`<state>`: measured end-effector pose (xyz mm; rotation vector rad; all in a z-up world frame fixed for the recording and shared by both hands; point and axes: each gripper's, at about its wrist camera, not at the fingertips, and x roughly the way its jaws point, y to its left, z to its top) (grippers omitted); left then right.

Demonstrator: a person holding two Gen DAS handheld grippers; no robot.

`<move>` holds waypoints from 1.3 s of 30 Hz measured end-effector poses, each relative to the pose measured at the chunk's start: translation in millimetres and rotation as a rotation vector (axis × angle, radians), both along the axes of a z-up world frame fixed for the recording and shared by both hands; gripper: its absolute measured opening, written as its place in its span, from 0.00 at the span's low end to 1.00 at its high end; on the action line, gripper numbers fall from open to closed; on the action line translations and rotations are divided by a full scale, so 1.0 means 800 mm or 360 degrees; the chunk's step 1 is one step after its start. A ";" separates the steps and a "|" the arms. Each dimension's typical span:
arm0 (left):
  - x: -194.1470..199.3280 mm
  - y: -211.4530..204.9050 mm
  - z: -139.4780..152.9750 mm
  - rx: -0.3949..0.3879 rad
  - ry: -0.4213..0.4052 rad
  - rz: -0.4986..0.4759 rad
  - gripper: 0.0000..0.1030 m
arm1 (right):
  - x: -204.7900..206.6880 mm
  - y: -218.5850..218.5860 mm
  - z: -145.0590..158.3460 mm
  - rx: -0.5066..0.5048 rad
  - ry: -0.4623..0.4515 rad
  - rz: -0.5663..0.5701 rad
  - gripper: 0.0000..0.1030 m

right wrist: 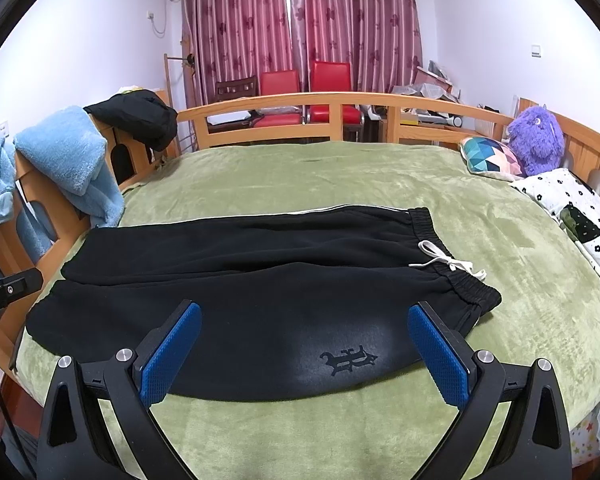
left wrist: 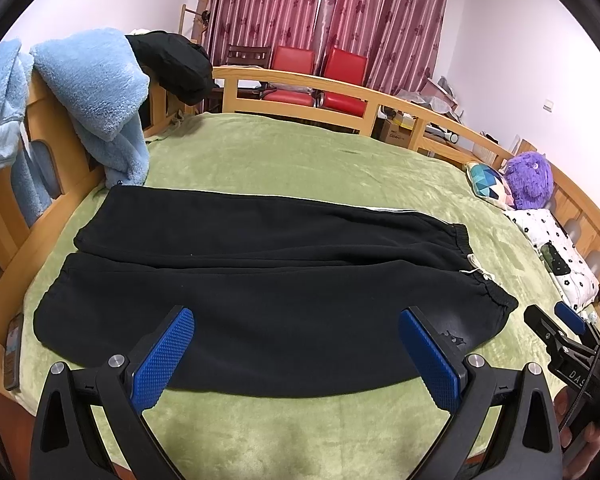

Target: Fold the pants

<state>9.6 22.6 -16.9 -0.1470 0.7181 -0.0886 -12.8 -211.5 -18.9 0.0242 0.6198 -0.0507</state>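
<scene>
Black sweatpants (left wrist: 260, 280) lie flat on the green bed cover, legs side by side pointing left, elastic waistband with a white drawstring (right wrist: 448, 260) at the right. They also show in the right wrist view (right wrist: 260, 300), with a dark logo (right wrist: 348, 360) near the front hem. My left gripper (left wrist: 296, 344) is open and empty, hovering over the near leg's front edge. My right gripper (right wrist: 304, 344) is open and empty, above the near edge by the logo; it also shows at the right of the left wrist view (left wrist: 556, 328).
The bed has a wooden rail (left wrist: 300, 84) all around. Blue fleece (left wrist: 96, 96) and a black garment (left wrist: 176, 64) hang over the left rail. Pillows (right wrist: 572, 216) and a purple plush toy (right wrist: 536, 140) lie at the right. A phone (left wrist: 12, 352) lies at the left edge.
</scene>
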 end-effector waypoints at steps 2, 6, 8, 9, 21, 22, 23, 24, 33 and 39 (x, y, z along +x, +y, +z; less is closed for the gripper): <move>0.000 0.000 0.000 -0.0002 -0.0001 0.0000 1.00 | 0.000 -0.001 0.000 0.0002 -0.0001 -0.0002 0.99; -0.003 -0.002 -0.002 0.0006 -0.0006 -0.0002 1.00 | 0.000 0.000 0.000 0.0000 0.0002 -0.0002 0.99; -0.004 -0.003 -0.002 0.0003 -0.0004 -0.0002 1.00 | 0.000 -0.001 0.000 0.0000 0.0002 -0.0003 0.99; -0.004 -0.003 -0.002 0.0003 -0.0005 -0.0002 1.00 | 0.000 -0.002 -0.001 0.0001 0.0004 -0.0004 0.99; -0.011 -0.015 -0.003 0.0016 -0.0032 -0.0008 1.00 | 0.003 -0.008 -0.007 0.0027 0.0037 0.0017 0.99; -0.011 -0.016 -0.003 0.0020 -0.0034 -0.0007 1.00 | 0.004 -0.008 -0.007 0.0031 0.0040 0.0021 0.99; -0.011 -0.018 -0.004 0.0028 -0.0035 -0.0006 1.00 | 0.005 -0.009 -0.007 0.0034 0.0049 0.0023 0.99; -0.011 -0.018 -0.004 0.0034 -0.0034 -0.0004 1.00 | 0.007 -0.009 -0.008 0.0036 0.0058 0.0023 0.99; 0.001 -0.001 -0.009 0.0056 -0.0023 0.0020 1.00 | 0.015 -0.017 -0.015 0.0056 0.0071 0.0020 0.99; 0.005 0.010 -0.042 0.0167 0.0044 0.0018 0.99 | 0.018 -0.030 -0.042 0.0095 0.0166 -0.0022 0.94</move>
